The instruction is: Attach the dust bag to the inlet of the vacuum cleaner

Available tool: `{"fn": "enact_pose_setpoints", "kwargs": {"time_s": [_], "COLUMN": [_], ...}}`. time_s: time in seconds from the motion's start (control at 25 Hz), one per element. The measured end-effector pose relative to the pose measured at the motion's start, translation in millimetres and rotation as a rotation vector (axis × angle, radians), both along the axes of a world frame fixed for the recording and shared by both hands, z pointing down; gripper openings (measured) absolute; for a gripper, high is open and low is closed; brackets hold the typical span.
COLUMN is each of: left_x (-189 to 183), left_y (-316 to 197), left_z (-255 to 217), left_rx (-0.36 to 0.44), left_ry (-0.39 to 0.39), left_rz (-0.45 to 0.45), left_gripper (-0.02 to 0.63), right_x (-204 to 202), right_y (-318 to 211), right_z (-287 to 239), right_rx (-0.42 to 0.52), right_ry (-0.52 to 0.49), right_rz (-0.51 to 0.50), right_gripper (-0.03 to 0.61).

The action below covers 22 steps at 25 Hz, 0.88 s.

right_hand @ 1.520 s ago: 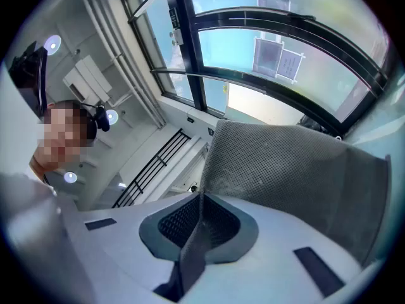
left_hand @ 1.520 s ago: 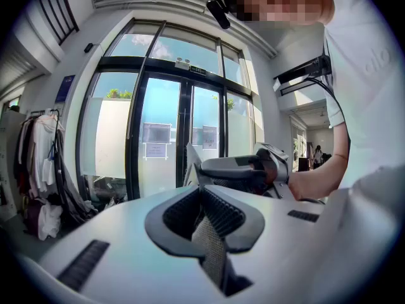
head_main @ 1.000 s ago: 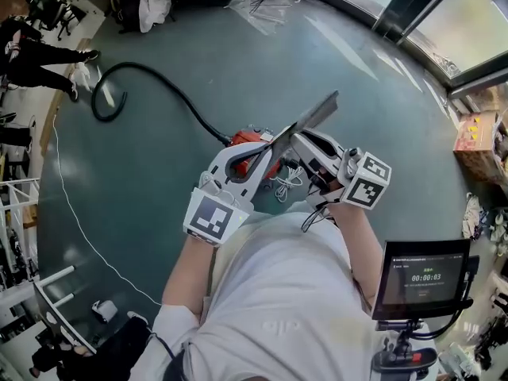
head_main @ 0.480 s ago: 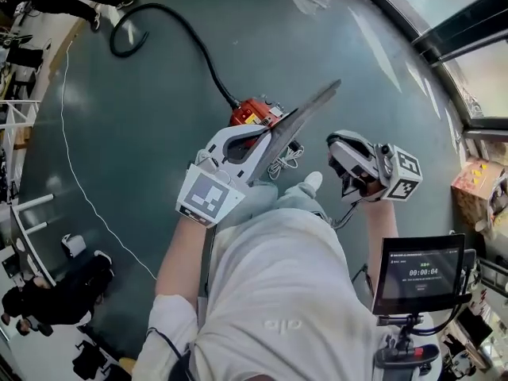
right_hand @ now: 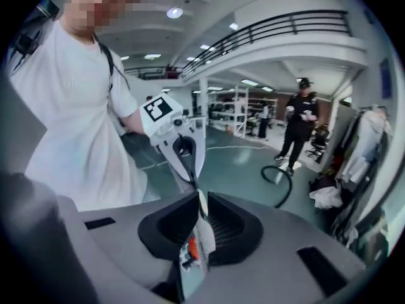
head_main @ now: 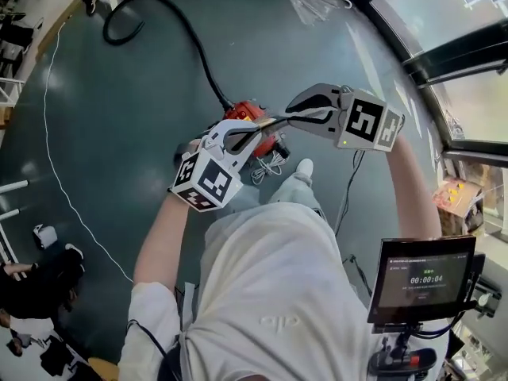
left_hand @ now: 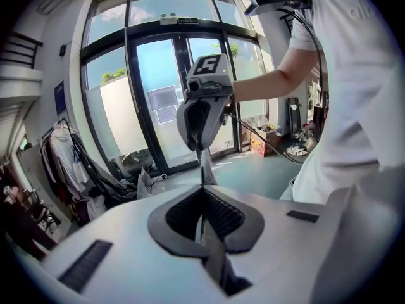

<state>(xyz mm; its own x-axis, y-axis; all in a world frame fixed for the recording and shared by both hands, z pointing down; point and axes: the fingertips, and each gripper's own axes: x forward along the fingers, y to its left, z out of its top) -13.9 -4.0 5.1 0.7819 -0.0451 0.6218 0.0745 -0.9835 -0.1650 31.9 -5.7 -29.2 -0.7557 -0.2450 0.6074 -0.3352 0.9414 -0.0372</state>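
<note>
A flat grey dust bag (head_main: pixel 274 121) hangs edge-on between my two grippers, above the floor. My left gripper (head_main: pixel 236 136) is shut on its near end, and my right gripper (head_main: pixel 304 111) is shut on the other end. In the left gripper view the bag (left_hand: pixel 212 258) is a thin strip in my left gripper's (left_hand: pixel 204 189) jaws, with the right gripper (left_hand: pixel 204 109) facing it. In the right gripper view the bag (right_hand: pixel 202 239) shows grey and orange print in my right gripper's (right_hand: pixel 199 201) jaws. The red vacuum cleaner (head_main: pixel 248 110) sits on the floor below; its inlet is hidden.
A black hose (head_main: pixel 186 30) runs from the vacuum toward the far left. A white cable (head_main: pixel 59 185) trails across the dark green floor (head_main: pixel 119 117). A small monitor (head_main: pixel 421 280) hangs at lower right. Glass doors (head_main: pixel 444 38) line the right side. A person (right_hand: pixel 296 128) stands beyond.
My right gripper, apart from the bag half a second ago, has swung in and shut on its far end. The bag has dropped from a steep slant to nearly level.
</note>
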Motion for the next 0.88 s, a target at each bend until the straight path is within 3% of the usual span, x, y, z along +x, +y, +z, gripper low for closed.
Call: {"fn": "enact_pose_setpoints", "kwargs": {"time_s": [0.12, 0.36, 0.48, 0.6, 0.76, 0.88], "left_x": [-15, -39, -42, -41, -41, -38], "left_y": [-9, -13, -11, -8, -12, -14], "left_z": [-6, -20, -22, -25, -21, -23], "left_rx": [0.026, 0.097, 0.122, 0.101, 0.085, 0.057], "left_ry": [-0.012, -0.056, -0.078, -0.072, -0.087, -0.066], "left_rz": [-0.018, -0.053, -0.055, -0.052, -0.063, -0.057], "left_gripper": [0.011, 0.011, 0.011, 0.011, 0.011, 0.011], "right_x": [-22, -52, -60, -56, -62, -58], "right_y": [-6, -12, -12, -16, -15, -14], "right_z": [16, 15, 8, 13, -3, 3], "right_rx": [0.006, 0.045, 0.058, 0.087, 0.057, 0.055], "right_ry": [0.146, 0.219, 0.204, 0.265, 0.141, 0.172], "right_rz": [-0.17, -0.311, -0.33, -0.335, -0.305, -0.301], "right_gripper": [0.032, 0.032, 0.032, 0.032, 0.032, 0.032]}}
